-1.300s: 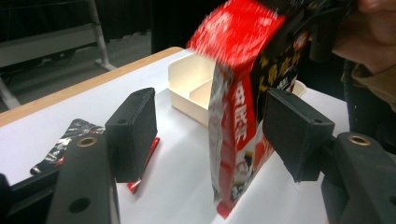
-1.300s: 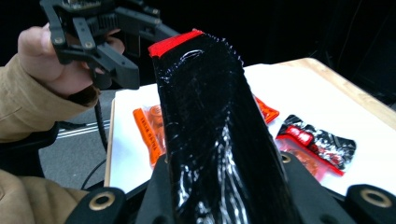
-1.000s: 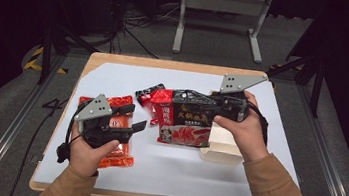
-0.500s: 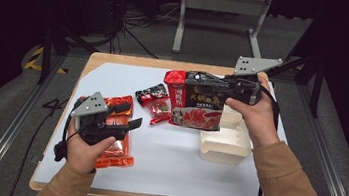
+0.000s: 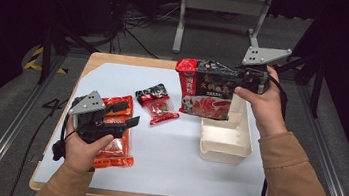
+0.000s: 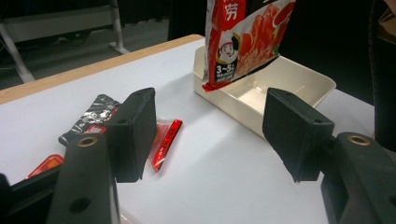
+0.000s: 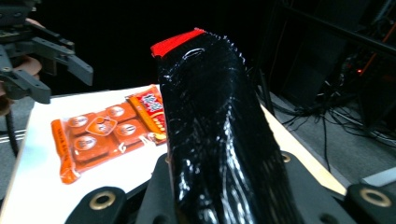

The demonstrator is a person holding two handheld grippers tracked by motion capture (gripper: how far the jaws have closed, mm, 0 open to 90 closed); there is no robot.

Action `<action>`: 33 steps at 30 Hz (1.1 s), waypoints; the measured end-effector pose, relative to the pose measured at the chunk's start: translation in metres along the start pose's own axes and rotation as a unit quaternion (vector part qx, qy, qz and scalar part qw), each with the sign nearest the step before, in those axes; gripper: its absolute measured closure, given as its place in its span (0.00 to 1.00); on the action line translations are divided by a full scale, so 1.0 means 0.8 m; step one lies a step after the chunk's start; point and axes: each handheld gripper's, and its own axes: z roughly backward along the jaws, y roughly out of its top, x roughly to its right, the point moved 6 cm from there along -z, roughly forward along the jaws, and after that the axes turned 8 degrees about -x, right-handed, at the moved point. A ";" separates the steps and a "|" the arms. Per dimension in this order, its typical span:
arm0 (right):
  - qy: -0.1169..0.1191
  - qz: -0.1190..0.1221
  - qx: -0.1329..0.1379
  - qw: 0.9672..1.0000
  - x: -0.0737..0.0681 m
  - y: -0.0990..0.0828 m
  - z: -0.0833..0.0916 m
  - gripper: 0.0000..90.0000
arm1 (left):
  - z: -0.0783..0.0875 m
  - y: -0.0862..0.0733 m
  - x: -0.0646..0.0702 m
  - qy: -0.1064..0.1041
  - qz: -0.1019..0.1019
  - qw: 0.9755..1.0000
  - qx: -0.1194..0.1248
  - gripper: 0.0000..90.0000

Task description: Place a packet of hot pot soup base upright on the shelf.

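The right gripper (image 5: 242,79) is clamped on the top edge of a large glossy black-and-red food pouch (image 5: 208,88), which hangs upright in the air over the far end of a shallow cream plastic tray (image 5: 225,139). The pouch's front is black across the top, with a red strip down its left side and a red picture of food below. In the right gripper view its shiny black side (image 7: 219,144) rises between the jaws, capped by a red corner. The left gripper view adds what the others miss: a small cartoon cook and white numerals on the pouch's lower corner (image 6: 229,53), which hangs just above the tray's rim (image 6: 224,100). The tray has moulded compartments with nothing lying in them.

The left gripper (image 5: 120,116) hovers with its jaws apart and nothing between them, over a flat orange packet of sealed blocks (image 5: 116,149) on the white table top (image 5: 170,158). A small black-and-red sachet (image 5: 156,103) lies between that packet and the tray.
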 end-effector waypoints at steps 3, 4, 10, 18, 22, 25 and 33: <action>-0.008 -0.001 -0.002 1.000 0.013 -0.003 0.004 0.86 | 0.001 0.000 -0.002 0.002 -0.001 1.000 -0.001 0.40; -0.009 -0.001 -0.001 1.000 0.016 -0.004 0.005 0.86 | 0.001 -0.001 -0.002 0.001 0.003 1.000 0.000 0.40; -0.017 -0.001 0.004 1.000 0.033 -0.008 0.013 0.87 | 0.000 -0.001 -0.004 0.002 0.004 1.000 -0.001 0.40; -0.027 0.002 0.004 1.000 0.050 -0.015 0.019 0.87 | 0.000 -0.002 -0.006 0.003 0.008 1.000 -0.001 0.40; -0.031 0.002 0.005 1.000 0.057 -0.019 0.020 0.87 | 0.000 -0.003 -0.006 0.003 0.007 1.000 -0.003 0.40; -0.035 0.000 0.002 0.999 0.064 -0.024 0.021 0.87 | -0.001 -0.003 -0.007 0.003 0.007 1.000 -0.002 0.40; -0.048 -0.014 -0.001 0.999 0.081 -0.039 0.023 0.87 | -0.003 -0.005 -0.007 0.003 0.007 1.000 -0.007 0.40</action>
